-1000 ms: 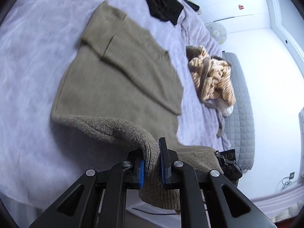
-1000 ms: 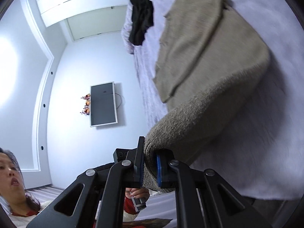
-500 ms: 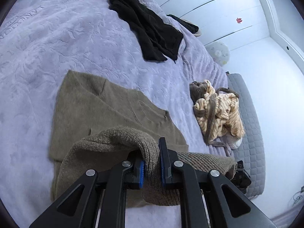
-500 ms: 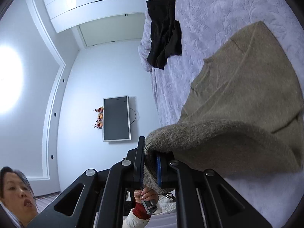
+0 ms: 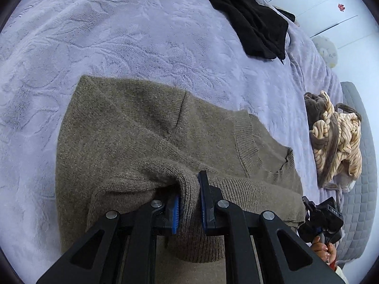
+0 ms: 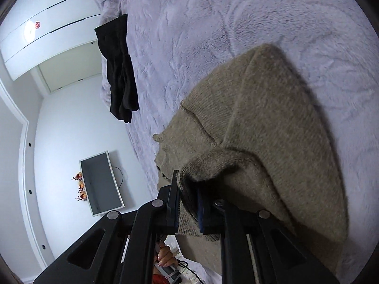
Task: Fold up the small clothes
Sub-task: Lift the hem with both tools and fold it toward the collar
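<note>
Hem and fold are what has changed: a second ago the lower edge of the olive-brown sweater [image 5: 146,127] was held high above the bed [image 5: 118,35], with the far half lying flat; now that edge has been carried over and lowered onto the upper part, near the neckline, so the garment lies doubled on the purple bedspread. The left tool [image 5: 189,201] is clamped on a pinch of ribbed hem, and knit is seen pressed between its blue pads. The right tool [image 6: 187,203] grips the other hem corner; its jaws have just been opening slightly, though fabric is still caught between them. The half-fold is judged nearly laid, with release and smoothing the likely next step. A black garment [image 5: 251,16] and a striped bundle [image 5: 336,139] lie well apart, untouched.
</note>
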A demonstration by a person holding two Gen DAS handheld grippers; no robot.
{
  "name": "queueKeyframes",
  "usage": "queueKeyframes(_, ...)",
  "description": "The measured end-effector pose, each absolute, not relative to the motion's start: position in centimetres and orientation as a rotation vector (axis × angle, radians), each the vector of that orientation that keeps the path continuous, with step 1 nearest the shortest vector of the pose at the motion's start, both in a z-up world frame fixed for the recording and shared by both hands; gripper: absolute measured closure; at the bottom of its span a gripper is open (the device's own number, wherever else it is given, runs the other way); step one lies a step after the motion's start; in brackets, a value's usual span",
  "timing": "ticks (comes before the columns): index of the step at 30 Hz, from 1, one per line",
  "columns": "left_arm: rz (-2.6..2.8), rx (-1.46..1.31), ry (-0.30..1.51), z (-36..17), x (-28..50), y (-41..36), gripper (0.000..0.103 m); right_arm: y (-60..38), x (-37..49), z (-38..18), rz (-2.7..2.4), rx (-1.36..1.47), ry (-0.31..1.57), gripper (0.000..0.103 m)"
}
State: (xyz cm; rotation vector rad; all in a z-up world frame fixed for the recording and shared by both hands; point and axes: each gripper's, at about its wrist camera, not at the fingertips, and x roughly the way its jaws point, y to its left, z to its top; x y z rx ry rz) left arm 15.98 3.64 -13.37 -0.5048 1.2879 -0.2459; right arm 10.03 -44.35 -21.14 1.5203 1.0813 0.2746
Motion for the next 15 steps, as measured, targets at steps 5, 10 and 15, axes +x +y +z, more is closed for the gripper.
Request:
queueKeyframes(5, -0.239, -0.433, 1.237, -9.6, 14.3, 3.8, 0.031, -44.5, 9.2, -18.7, 0.332, 1.472, 1.099, 0.063)
queueKeyframes(10, -0.263, -0.437, 1.258, -8.6, 12.3, 5.2, 0.031, -44.6, 6.6, -16.5, 0.397, 1.414, 1.095, 0.053)
queueKeyframes(15, -0.344, -0.433, 1.368, -11.6, 11.4, 3.7, 0.031, -42.7, 6.5, -17.8, 0.428, 1.327, 1.182, 0.057)
